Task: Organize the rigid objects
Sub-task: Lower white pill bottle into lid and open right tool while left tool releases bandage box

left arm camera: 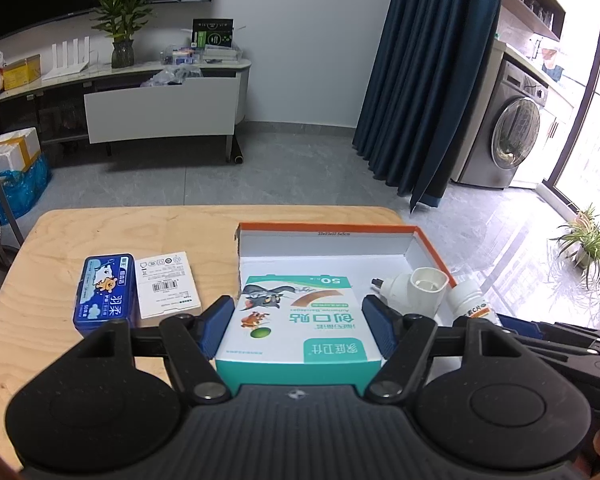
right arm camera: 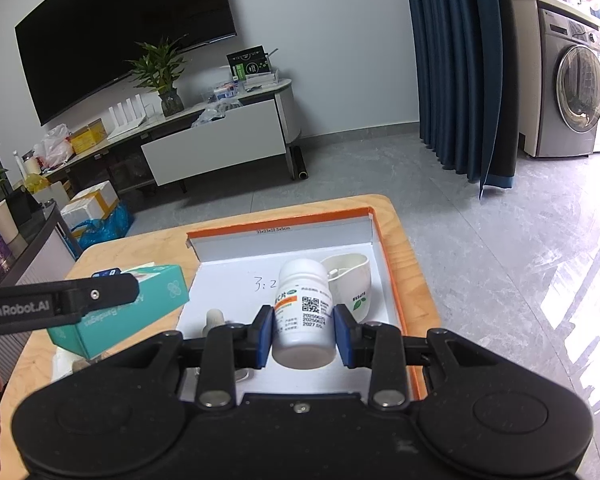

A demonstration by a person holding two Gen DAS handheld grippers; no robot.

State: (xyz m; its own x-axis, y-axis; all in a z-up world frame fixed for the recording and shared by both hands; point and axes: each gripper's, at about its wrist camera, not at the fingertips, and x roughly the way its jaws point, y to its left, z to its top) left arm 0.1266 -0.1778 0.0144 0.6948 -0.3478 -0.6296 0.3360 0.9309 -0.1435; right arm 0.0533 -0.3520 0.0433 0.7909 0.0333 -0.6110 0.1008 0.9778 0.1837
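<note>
The left gripper (left arm camera: 299, 323) is clamping a teal-and-white bandage box (left arm camera: 300, 322), its blue pads (left arm camera: 217, 326) pressing the box's two long sides with the jaws spread wide to fit it. The box is sitting level between the fingers, its near end at the gripper body and its far end reaching over the near left part of the orange-rimmed tray (left arm camera: 324, 229). In the right wrist view the same box (right arm camera: 140, 308) is hanging above the tray's left edge, with the left gripper's arm across it.

The right gripper (right arm camera: 303, 332) is closing on a white pill bottle (right arm camera: 303, 316), both blue pads (right arm camera: 265, 334) touching the bottle's sides low on its body. The bottle is tilting with its base toward the camera and its cap pointing far, over the white floor of the tray (right arm camera: 374, 248).

Just beyond and to the right of the bottle, a white cup-like container (right arm camera: 350, 276) is lying against the tray's right wall. A small dropper-topped item (right arm camera: 215, 318) is lying in the tray to the left of the right gripper.

To the left of the tray, on the wooden table (left arm camera: 140, 232), a blue tin (left arm camera: 104, 294) and a white labelled box (left arm camera: 166, 288) are lying side by side, just touching.
</note>
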